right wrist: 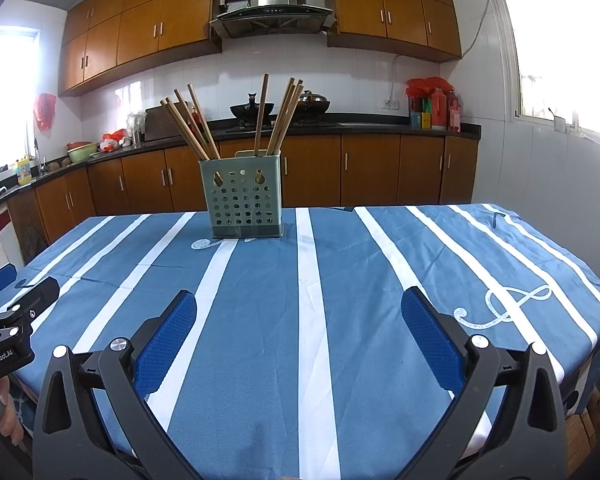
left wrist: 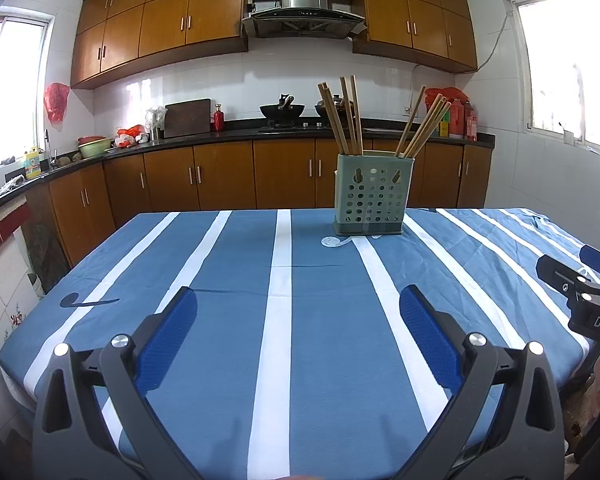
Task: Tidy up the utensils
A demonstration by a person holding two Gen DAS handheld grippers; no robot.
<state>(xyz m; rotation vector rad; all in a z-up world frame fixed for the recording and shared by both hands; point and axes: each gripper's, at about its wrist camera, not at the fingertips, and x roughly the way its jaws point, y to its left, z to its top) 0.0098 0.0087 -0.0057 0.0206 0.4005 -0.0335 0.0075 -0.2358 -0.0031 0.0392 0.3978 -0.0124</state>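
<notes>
**Both grippers empty, chopsticks already standing in the holder**

Nearest in each wrist view is a hand-held gripper with its blue pads spread wide and nothing between them: the left hand-held gripper (left wrist: 298,306) and the right hand-held gripper (right wrist: 299,306) both hover low over the near part of the counter (left wrist: 228,320), which is covered by a blue cloth with white stripes. Each gripper also shows at the edge of the other's view, so they sit side by side, apart from one another.

Further on, towards the far edge of the counter, stands the holder (left wrist: 369,196), a pale green perforated box, upright. The chopsticks (left wrist: 346,116) stand in it in two fanned bunches, one leaning left, one leaning right. No loose utensil lies on the cloth that I can see, so the task looks either finished or waiting on a regrouping of the sticks.

Beyond are the kitchen cabinets, the stove with its wok (left wrist: 282,110), and the hood.

Risks, as I judge them: the holder looks light and tall, and it is well away from both grippers. A reach that catches the splayed tips could tip it or drag it towards the far edge. Pinching one thin stick with wide jaws may snag its neighbours and lift several. The cloth may also slide under a sideways push.
</notes>
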